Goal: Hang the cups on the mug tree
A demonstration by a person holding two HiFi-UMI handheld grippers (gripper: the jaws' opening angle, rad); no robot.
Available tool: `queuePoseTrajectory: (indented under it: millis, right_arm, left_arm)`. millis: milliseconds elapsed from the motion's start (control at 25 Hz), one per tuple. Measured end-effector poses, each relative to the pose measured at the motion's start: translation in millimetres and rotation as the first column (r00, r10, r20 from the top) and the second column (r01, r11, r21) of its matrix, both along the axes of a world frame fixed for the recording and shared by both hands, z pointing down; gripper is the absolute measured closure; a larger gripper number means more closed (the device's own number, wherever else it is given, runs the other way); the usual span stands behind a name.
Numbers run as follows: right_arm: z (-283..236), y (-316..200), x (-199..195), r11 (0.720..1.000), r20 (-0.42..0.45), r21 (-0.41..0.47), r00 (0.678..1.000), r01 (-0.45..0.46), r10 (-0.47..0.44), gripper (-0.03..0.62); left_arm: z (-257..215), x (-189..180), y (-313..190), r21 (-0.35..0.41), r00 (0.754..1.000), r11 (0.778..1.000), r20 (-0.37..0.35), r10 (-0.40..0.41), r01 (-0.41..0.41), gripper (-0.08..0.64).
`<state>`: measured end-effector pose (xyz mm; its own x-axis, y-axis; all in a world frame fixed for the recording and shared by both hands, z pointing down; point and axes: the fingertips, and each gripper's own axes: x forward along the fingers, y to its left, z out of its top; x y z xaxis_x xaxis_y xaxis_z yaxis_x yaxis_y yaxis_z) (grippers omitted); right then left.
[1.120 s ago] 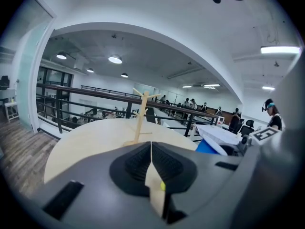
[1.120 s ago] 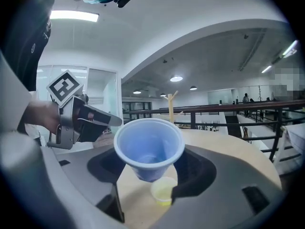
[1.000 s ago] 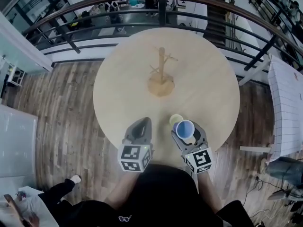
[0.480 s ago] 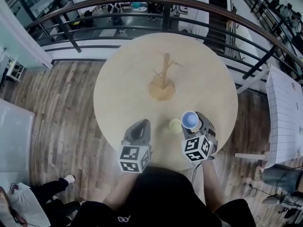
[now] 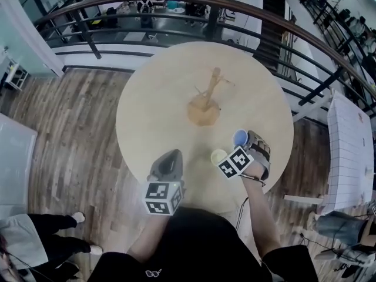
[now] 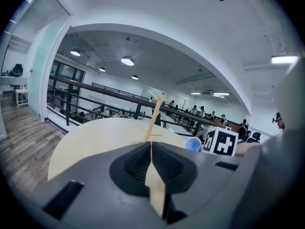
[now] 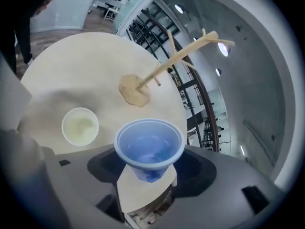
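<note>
Head view, read from the left: the left gripper (image 5: pixel 171 155) hangs over the near edge of the round table (image 5: pixel 147 104), and the left gripper view shows its jaws pressed flat together. Straight ahead of those closed jaws, well apart from them, the wooden mug tree (image 5: pixel 207 97) stands on its round base near the table's middle. To the right of the left gripper, a pale yellow cup (image 5: pixel 218 156) sits upright on the table, mouth up. It is between the two grippers and just beside the right one. The right gripper (image 5: pixel 247 143) is angled down toward the table's right part and pinches a blue cup (image 5: pixel 239 137). The right gripper view shows its jaws clamped on the lower part of that cup (image 7: pixel 149 144), whose open mouth faces back toward the camera. Seen from this gripper, the yellow cup (image 7: pixel 80 126) lies close by on the left, resting on the tabletop. The mug tree (image 7: pixel 176 61) stands ahead and beyond, well apart from the blue cup.
</note>
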<state>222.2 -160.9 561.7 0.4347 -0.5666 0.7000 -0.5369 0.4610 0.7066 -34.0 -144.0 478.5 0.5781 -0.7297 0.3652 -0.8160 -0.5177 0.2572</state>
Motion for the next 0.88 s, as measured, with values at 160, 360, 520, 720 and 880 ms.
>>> queuePoseTrajectory:
  millis: [160,360,520,720,880]
  right_arm:
    - [10,-6,0,0.999,-0.017,-0.046,1.000,-0.008,0.007,0.288]
    - [12,-43,-21,0.999,-0.057,-0.029,0.998,0.022,-0.024,0.288]
    - [16,-79,-37,0.999,-0.119,-0.023,0.992,0.040,-0.043,0.288]
    - [24,-114,-34,0.997,-0.217,-0.061,0.975,0.038,-0.050,0.288]
    - [26,-132,-45,0.995,-0.235,-0.075,0.969,0.062,-0.078,0.288]
  left_arm:
    - [4,-7,0,-0.015,1.000,1.000,-0.015,-0.025,0.024,0.546]
    - [11,-31,-5,-0.032,0.998,0.998,-0.026,-0.057,0.056,0.546]
    - [18,-61,-11,-0.051,0.994,0.993,-0.023,-0.105,0.104,0.546]
    - [22,-87,-17,-0.069,0.986,0.985,-0.022,-0.162,0.161,0.546]
    - [24,-98,-21,-0.077,0.982,0.980,-0.023,-0.187,0.185,0.546]
